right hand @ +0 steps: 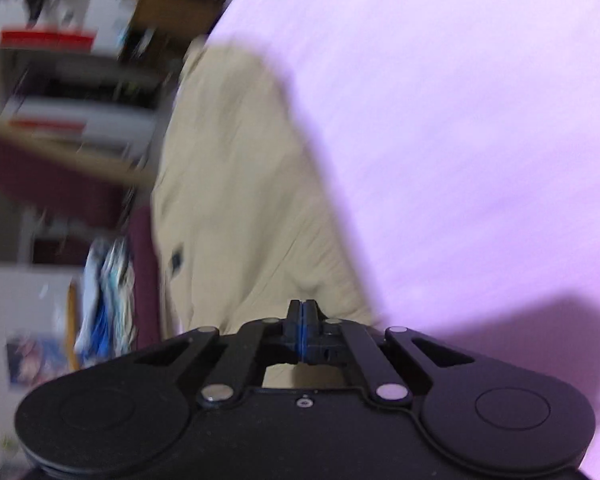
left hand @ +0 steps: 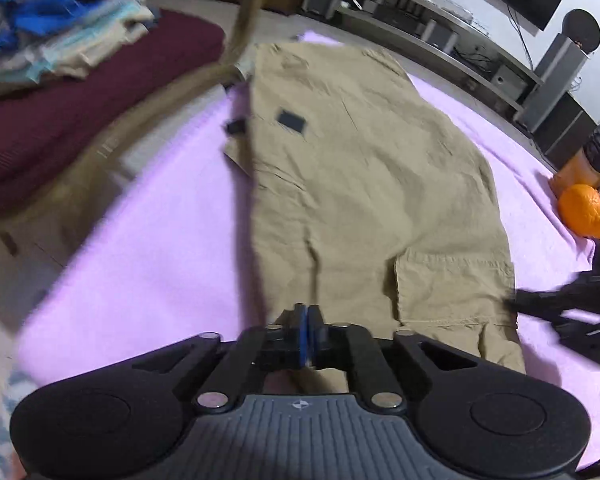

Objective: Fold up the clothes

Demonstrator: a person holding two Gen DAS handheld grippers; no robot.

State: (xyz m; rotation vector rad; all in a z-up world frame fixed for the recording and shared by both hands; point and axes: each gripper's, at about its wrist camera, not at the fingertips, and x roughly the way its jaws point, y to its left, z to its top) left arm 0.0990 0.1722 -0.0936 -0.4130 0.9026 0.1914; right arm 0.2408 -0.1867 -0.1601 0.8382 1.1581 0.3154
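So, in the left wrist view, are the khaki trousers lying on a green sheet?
No, the khaki trousers lie spread on a lilac sheet.

**Where the two cameras look**

The left wrist view is taken from just behind the left gripper (left hand: 307, 316), close above the purple cloth (left hand: 152, 216). It is pointed forward and down along the tan pants (left hand: 364, 184), toward shelves at the far side of the room.

The right wrist view is taken from just behind the right gripper (right hand: 302, 320), very close to the cloth, and it is tipped sideways. It is blurred.

The pants, the purple cloth and the pile of folded clothes (left hand: 56, 20) are seen in both views.
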